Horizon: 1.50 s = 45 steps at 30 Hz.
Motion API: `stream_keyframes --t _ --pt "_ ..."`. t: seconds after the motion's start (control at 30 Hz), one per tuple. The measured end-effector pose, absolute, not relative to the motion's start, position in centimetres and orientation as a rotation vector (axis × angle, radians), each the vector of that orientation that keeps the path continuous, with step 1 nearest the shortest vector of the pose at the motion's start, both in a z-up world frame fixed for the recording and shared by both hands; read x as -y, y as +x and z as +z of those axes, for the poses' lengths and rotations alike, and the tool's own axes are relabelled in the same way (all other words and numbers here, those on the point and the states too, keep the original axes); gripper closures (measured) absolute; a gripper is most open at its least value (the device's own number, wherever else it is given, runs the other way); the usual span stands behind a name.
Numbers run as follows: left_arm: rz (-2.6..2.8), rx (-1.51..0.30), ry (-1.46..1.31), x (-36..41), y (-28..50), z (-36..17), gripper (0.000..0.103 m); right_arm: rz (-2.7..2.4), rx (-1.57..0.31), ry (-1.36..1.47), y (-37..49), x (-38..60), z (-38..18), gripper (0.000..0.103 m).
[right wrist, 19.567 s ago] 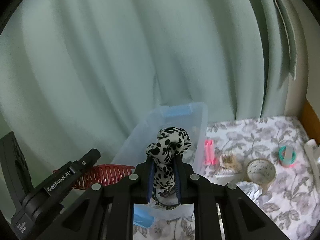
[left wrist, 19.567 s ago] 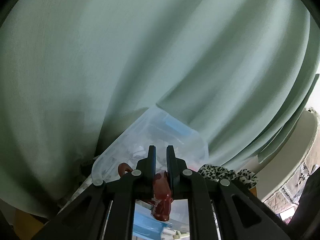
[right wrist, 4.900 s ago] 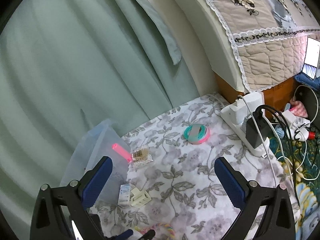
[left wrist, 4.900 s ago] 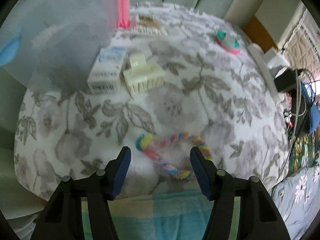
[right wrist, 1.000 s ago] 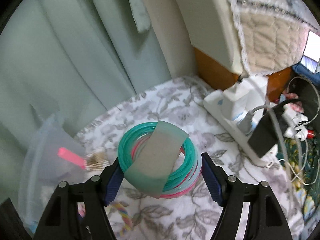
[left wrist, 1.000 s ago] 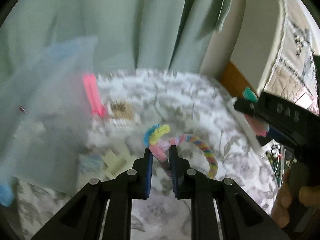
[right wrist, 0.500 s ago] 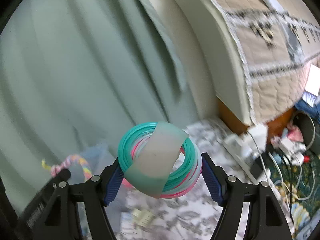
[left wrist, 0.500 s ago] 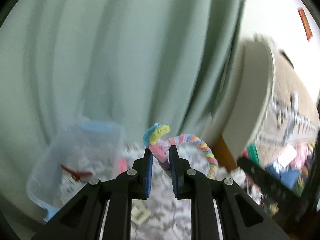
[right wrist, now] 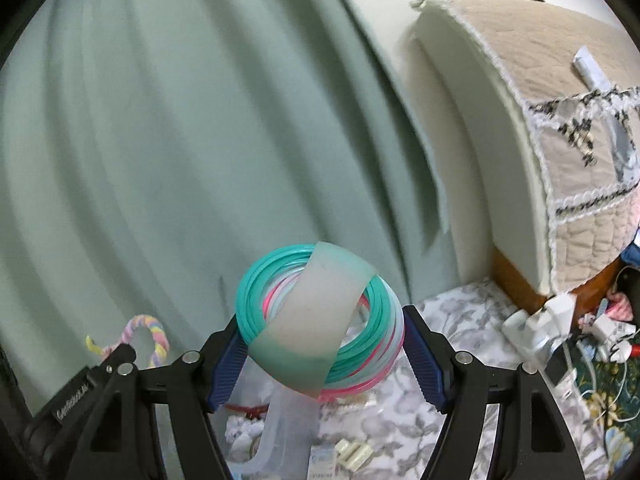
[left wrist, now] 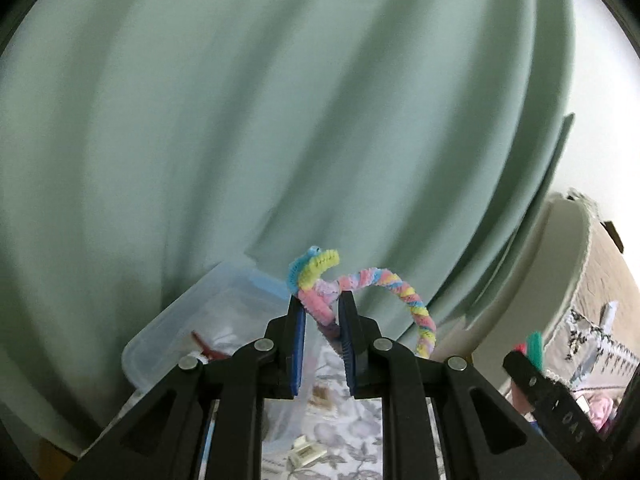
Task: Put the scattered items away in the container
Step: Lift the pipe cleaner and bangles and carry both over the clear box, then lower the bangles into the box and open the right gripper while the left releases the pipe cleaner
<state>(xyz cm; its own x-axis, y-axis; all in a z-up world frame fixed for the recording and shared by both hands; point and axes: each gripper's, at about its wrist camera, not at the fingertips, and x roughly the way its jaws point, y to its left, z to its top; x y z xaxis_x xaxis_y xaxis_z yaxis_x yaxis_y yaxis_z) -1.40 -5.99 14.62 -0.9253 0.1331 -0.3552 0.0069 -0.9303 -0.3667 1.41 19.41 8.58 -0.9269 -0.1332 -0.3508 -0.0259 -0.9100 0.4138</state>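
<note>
Holding red clip, clear container (left wrist: 168, 344), left gripper (left wrist: 321, 312) clamping pipe-cleaner ring (left wrist: 404, 300), right gripper (right wrist: 322, 344) clamping bangles (right wrist: 256, 300).

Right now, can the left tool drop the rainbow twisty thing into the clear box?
Probably yes. The left tool holds the rainbow pipe-cleaner loop up in the air, with the open clear plastic box just ahead and below, nothing between.

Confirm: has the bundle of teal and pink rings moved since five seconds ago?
Yes. The bundle of teal and pink rings went up from the floral tablecloth, clamped in the right tool.
</note>
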Motion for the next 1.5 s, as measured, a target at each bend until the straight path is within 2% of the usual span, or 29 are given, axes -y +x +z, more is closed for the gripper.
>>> stream_keyframes --t 0.4,0.67,1.07,1.5 --pt "3.001 0.700 -0.724 10.9 -4.0 10.3 0.086 -2.873 0.453 0.720 -0.5 -12.0 6.0 0.027" --pt "2.982 0.781 -0.779 12.8 -4.2 8.3 0.086 -2.809 0.389 0.816 -1.9 -9.5 4.3 0.027" --pt "2.955 0.827 -0.844 14.6 -5.4 6.0 0.086 -2.733 0.251 0.917 -3.5 -5.3 1.5 0.027" --pt "2.929 0.834 -0.904 15.3 -7.1 3.7 0.086 -2.682 0.190 0.992 -5.0 -3.4 -0.9 0.027"
